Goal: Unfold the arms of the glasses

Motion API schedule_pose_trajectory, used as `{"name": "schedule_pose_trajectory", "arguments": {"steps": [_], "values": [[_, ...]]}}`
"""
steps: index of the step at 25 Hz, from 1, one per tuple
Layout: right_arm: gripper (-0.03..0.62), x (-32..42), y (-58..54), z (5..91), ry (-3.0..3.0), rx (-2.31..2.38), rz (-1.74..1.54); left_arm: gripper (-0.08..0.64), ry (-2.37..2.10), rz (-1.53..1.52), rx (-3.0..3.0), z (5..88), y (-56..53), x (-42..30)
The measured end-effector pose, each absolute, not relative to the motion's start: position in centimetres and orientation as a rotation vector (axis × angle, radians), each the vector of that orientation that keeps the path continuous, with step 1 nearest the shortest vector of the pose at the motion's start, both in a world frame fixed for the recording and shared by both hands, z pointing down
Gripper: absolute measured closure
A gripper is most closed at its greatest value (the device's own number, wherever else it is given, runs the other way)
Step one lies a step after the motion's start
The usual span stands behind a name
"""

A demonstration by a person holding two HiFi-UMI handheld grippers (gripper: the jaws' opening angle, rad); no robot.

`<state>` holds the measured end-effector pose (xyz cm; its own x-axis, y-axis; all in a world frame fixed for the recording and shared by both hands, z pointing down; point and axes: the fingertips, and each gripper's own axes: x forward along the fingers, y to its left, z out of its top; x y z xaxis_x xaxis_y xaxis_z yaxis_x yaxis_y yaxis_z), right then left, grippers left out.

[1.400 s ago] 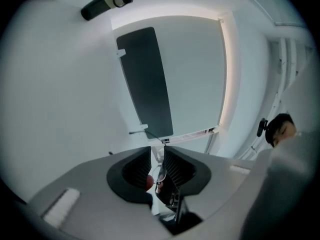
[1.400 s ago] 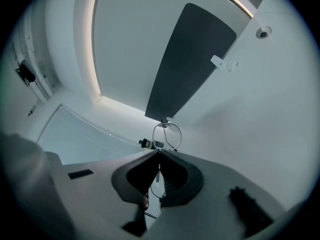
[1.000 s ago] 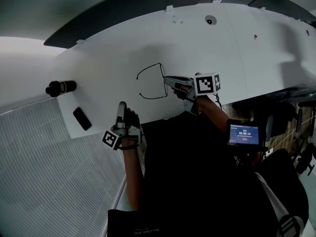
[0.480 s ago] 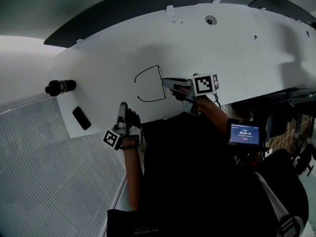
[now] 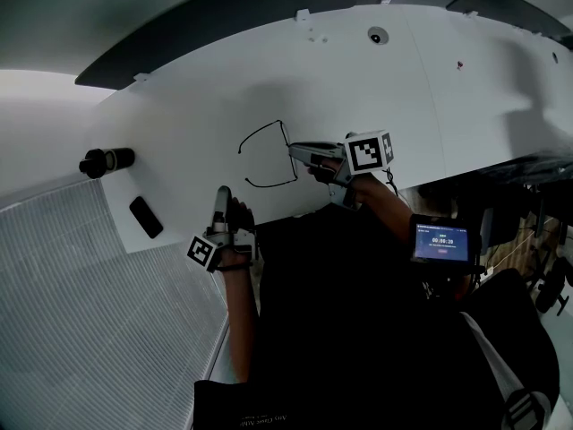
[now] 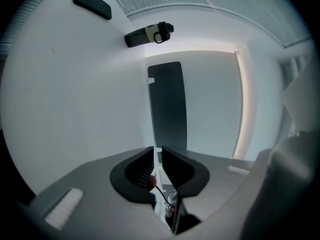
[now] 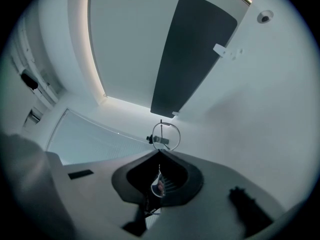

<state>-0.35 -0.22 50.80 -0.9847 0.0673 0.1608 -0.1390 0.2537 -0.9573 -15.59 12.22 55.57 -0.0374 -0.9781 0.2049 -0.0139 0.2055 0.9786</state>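
Thin black wire glasses (image 5: 265,153) hang just above the white table (image 5: 179,124), with both arms swung out and pointing left. My right gripper (image 5: 293,150) is shut on their front frame. In the right gripper view one lens (image 7: 159,186) sits between the jaws and the other lens rim (image 7: 165,133) sticks out past my right gripper (image 7: 160,155). My left gripper (image 5: 222,192) stands apart at the table's near edge. In its own view my left gripper (image 6: 157,150) has closing jaws with a narrow gap and nothing between them.
A black cylindrical device (image 5: 107,160) lies at the table's left end, also seen as the cylinder (image 6: 149,33). A flat black case (image 5: 145,216) lies near the left front edge. A small screen (image 5: 440,240) is strapped on the right forearm.
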Motion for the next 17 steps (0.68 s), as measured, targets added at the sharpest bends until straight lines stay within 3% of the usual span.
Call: {"name": "schedule_pose_trajectory", "arguments": {"steps": [17], "values": [[0.581, -0.36, -0.47, 50.23, -2.357, 0.060, 1.821, 0.505, -1.336, -1.061, 1.031, 56.23, 12.16, -15.06]]}}
